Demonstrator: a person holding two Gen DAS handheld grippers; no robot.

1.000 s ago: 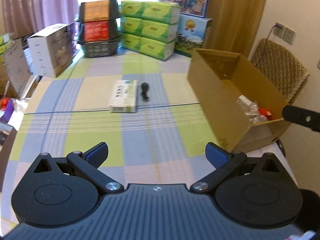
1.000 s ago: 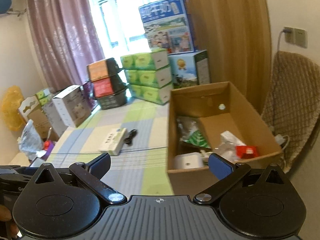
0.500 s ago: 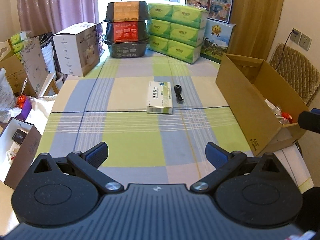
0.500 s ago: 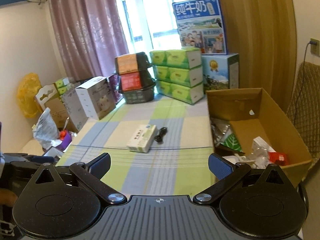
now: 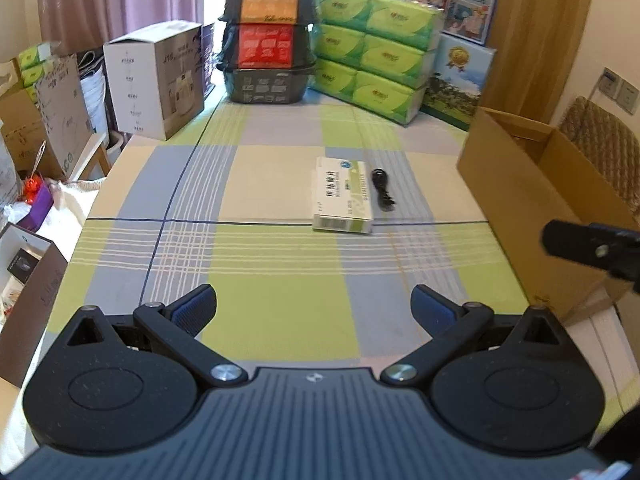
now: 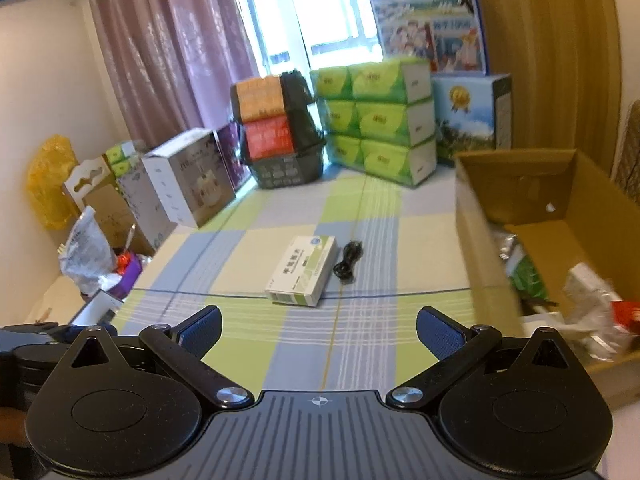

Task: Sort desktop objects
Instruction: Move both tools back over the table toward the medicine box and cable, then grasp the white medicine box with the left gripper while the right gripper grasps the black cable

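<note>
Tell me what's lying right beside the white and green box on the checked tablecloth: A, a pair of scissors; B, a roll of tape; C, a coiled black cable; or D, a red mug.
C: a small coiled black cable lies on the tablecloth just to the right of the white and green box, and the right wrist view shows the same.
</note>
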